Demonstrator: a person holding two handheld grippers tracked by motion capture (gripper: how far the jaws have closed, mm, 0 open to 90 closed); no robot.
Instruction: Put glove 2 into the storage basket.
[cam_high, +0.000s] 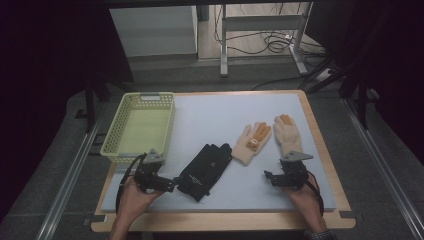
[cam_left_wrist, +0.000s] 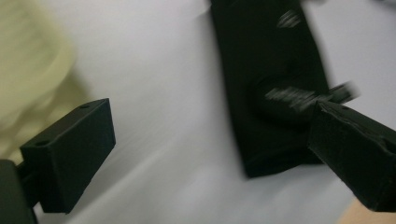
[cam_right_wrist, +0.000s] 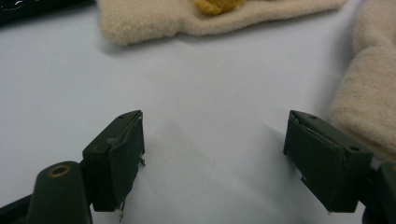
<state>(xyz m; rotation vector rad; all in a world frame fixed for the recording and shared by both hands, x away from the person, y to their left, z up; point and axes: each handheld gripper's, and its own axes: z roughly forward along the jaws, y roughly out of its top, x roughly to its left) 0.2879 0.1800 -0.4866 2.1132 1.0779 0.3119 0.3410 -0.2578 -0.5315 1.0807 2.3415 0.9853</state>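
Yellow basket (cam_high: 141, 127) left of gloves (cam_high: 206, 170)

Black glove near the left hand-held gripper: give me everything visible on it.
The black glove looks like a thin, matte fabric glove, with small pale printed marks on its back. It lies flat on the light grey mat, set diagonally: fingers towards the far right, cuff towards the near left. It sits between the yellow-green basket and the cream gloves, apart from both. The left hand-held gripper is open at its cuff end; whether a jaw touches it cannot be told.
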